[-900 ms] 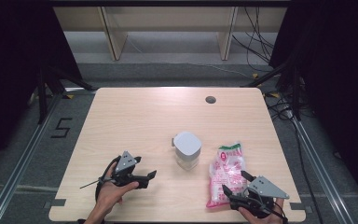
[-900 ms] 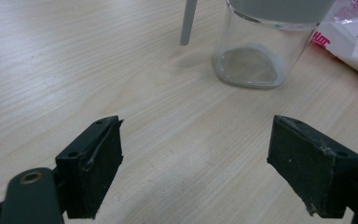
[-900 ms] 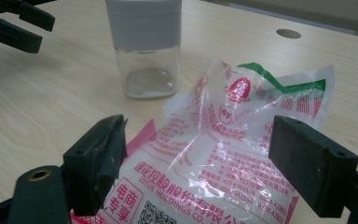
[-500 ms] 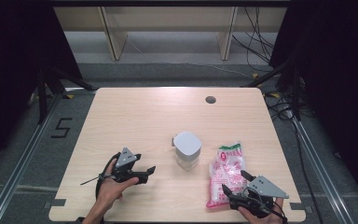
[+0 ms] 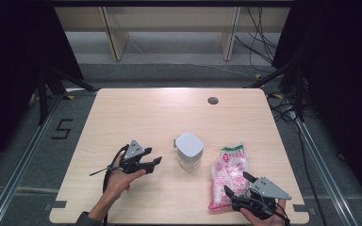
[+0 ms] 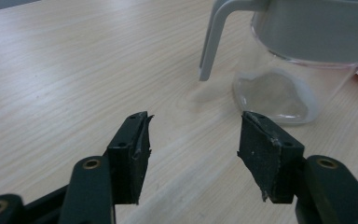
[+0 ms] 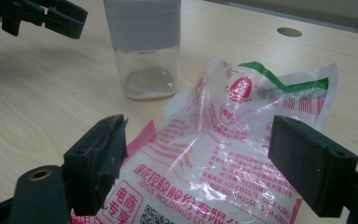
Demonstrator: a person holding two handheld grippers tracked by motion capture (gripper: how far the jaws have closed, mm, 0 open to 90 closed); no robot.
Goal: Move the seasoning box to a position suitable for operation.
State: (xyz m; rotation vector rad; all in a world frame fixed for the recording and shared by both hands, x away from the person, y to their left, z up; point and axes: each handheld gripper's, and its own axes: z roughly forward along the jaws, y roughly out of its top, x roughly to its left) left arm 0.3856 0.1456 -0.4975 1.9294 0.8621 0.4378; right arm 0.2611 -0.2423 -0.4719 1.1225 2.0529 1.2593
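Jar (image 5: 189,151), a clear container with a grey lid and side handle, upright at the table's (image 5: 136,113) middle; bag (image 5: 227,175), a printed plastic pouch of white granules, flat just to its right, its near end between the jaws of the right gripper (image 5: 236,184). Right gripper: jaws wide, straddling the bag's lower edge in the right gripper view, not closed on it. Left gripper (image 5: 154,163): jaws wide, empty, low over the table and aimed at the jar's handle side, near but apart from it. Likely hazards: the slack, crinkled film may fold or slip out of a shallow pinch, so that the bag sags and its contents shift; a left jaw arriving off-line could strike the handle (image 6: 213,42) and push or tip the light, almost empty jar toward the bag; a grip on the lid rather than the body might lift the lid alone.
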